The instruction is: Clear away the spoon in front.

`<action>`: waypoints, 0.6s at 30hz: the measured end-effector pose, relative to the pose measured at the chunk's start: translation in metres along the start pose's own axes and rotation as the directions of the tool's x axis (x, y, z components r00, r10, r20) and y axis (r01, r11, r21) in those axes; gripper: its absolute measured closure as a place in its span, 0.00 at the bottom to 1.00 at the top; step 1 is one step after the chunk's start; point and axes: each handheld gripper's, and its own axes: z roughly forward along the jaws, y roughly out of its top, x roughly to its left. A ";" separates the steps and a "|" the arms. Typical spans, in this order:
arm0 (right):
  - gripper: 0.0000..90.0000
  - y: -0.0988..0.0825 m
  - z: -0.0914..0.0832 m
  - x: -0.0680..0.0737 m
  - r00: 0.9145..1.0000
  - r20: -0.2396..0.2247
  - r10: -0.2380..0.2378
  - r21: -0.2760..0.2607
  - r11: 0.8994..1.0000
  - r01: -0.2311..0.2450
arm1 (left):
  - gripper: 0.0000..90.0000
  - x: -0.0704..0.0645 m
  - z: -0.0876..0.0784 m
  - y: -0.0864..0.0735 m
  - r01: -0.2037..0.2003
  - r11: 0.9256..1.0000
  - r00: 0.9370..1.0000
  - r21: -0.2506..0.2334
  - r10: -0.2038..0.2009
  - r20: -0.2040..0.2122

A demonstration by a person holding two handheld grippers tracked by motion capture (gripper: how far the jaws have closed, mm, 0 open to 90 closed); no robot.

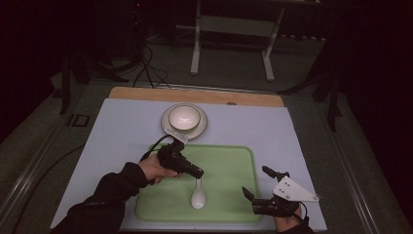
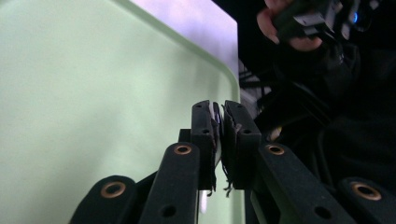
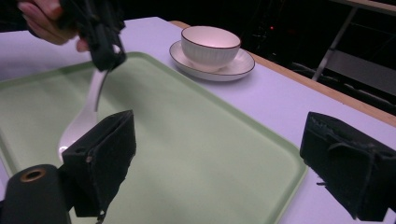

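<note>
A white ceramic spoon (image 1: 197,194) hangs over the green tray (image 1: 229,163), bowl end down by the tray floor. My left gripper (image 1: 197,172) is shut on its handle tip; a thin white edge of the handle (image 2: 216,122) shows between the closed pads. From the right gripper view the spoon (image 3: 83,122) slants down from the left gripper (image 3: 105,52), its bowl end partly hidden behind my own left pad. My right gripper (image 1: 256,181) is open with nothing in it, by the tray's right edge.
A white bowl (image 1: 183,118) sits on a saucer (image 1: 202,127) beyond the tray's far edge, on the pale mat (image 1: 122,126). A wooden strip (image 1: 195,95) borders the mat at the back. Cables and a metal stand lie on the dark floor behind.
</note>
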 end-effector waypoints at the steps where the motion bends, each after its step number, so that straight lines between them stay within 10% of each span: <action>1: 0.12 0.000 0.000 0.000 1.000 -0.001 0.000 0.000 1.000 0.000 | 0.88 0.003 0.000 -0.002 -0.008 1.000 1.000 -0.016 0.008 -0.013; 18: 0.12 0.000 0.002 0.000 1.000 -0.018 0.002 0.009 1.000 -0.001 | 0.65 0.043 0.029 -0.027 0.035 0.995 0.979 -0.093 -0.053 -0.197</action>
